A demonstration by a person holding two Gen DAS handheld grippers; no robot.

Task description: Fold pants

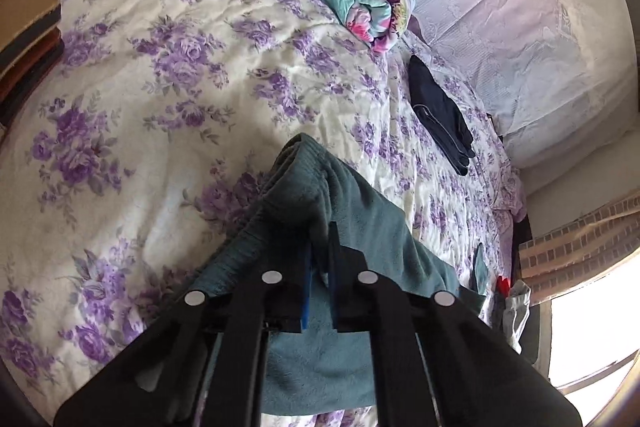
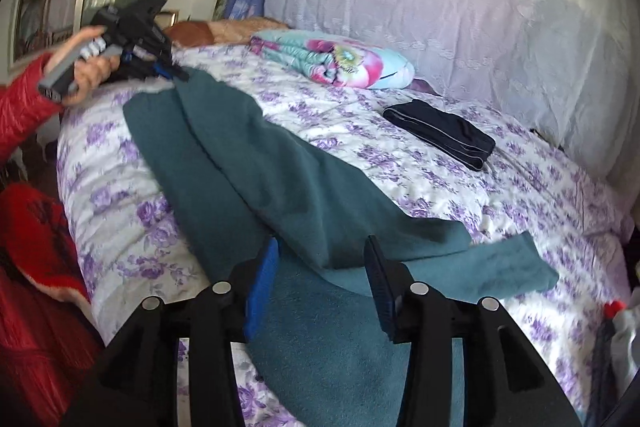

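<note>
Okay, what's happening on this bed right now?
A person is folding teal pants on a floral bedspread. The left claw is shut on one end of the pants, lifting it. The right claw stands open over the other end, gripping nothing. Dark folded pants already lie near the headboard.

Bed (image 2: 520, 211) w/ pants (image 2: 248, 163), quilt (image 2: 340, 63)

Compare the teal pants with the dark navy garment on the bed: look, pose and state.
The teal pants look fleecy and lie spread long across the bedspread, unfolded; the navy garment looks smooth, with a pale seam line, and is folded into a compact bundle. The left gripper pinches the teal pants; nothing touches the navy garment. Both rest on the bedspread.
</note>
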